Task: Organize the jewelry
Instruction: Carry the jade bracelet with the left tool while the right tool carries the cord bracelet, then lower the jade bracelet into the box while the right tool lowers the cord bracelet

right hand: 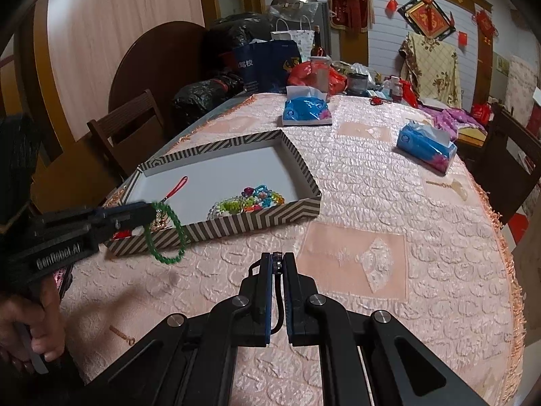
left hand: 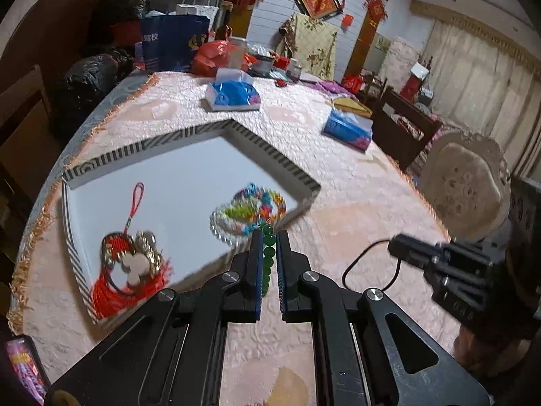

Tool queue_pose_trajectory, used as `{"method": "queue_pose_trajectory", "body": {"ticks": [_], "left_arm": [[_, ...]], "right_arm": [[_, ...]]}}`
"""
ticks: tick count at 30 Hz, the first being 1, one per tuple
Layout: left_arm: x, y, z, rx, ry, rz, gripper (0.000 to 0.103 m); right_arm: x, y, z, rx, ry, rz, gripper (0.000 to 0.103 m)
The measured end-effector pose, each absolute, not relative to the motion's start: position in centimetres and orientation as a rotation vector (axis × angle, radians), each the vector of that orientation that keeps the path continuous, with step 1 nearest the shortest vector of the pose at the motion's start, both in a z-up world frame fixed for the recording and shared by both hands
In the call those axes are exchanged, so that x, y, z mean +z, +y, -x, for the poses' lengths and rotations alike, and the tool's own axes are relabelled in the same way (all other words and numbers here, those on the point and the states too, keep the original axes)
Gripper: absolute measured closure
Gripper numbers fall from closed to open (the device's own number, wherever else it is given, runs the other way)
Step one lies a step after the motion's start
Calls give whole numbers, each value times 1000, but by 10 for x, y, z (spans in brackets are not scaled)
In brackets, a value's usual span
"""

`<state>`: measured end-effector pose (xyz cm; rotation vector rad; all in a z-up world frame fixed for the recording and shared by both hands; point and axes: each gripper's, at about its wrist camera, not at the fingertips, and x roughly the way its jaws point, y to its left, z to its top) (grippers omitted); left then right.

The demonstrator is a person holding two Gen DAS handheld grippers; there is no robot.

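A person's left gripper (right hand: 154,211) is clenching a green bead bracelet (right hand: 169,233), the loop dangling from its closed tips just outside the near wall of a striped shallow box (right hand: 257,218) and hanging clear above the tablecloth (right hand: 372,304). From the left wrist camera the same left gripper (left hand: 269,237) is showing the green bead bracelet (left hand: 268,247) pinched between its two fingers, the beads running down between them, with the striped shallow box (left hand: 270,150) lying just ahead. Inside the box, a heap of multicoloured bead bracelets (left hand: 252,211) is sitting near its right-hand corner, and a red tasselled charm (left hand: 132,264) with gold pieces is lying well apart toward the left end, its red cord (left hand: 135,199) trailing up the white floor. The right gripper (right hand: 278,257) is hovering over the pink quilted cloth, near the box, its jaws pressed together on a thin black cord (right hand: 278,301) that is looping down between the fingers. A hand (right hand: 30,335) is gripping the left tool's handle at the lower left edge of the right wrist view. Two blue tissue packs (right hand: 306,110) (right hand: 427,147) are resting farther back on the table, well apart from the box
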<state>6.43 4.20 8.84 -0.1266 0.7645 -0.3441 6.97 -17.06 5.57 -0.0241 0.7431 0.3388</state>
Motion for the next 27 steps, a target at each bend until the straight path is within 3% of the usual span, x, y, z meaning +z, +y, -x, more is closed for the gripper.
{"method": "queue_pose_trajectory", "body": {"ticks": [14, 27], "left_arm": [[122, 73, -105, -223, 700, 181, 97], [67, 122, -144, -86, 832, 272, 97]], "right_arm": [[82, -156, -99, 339, 710, 44, 98], [122, -110, -169, 401, 651, 31, 98]]}}
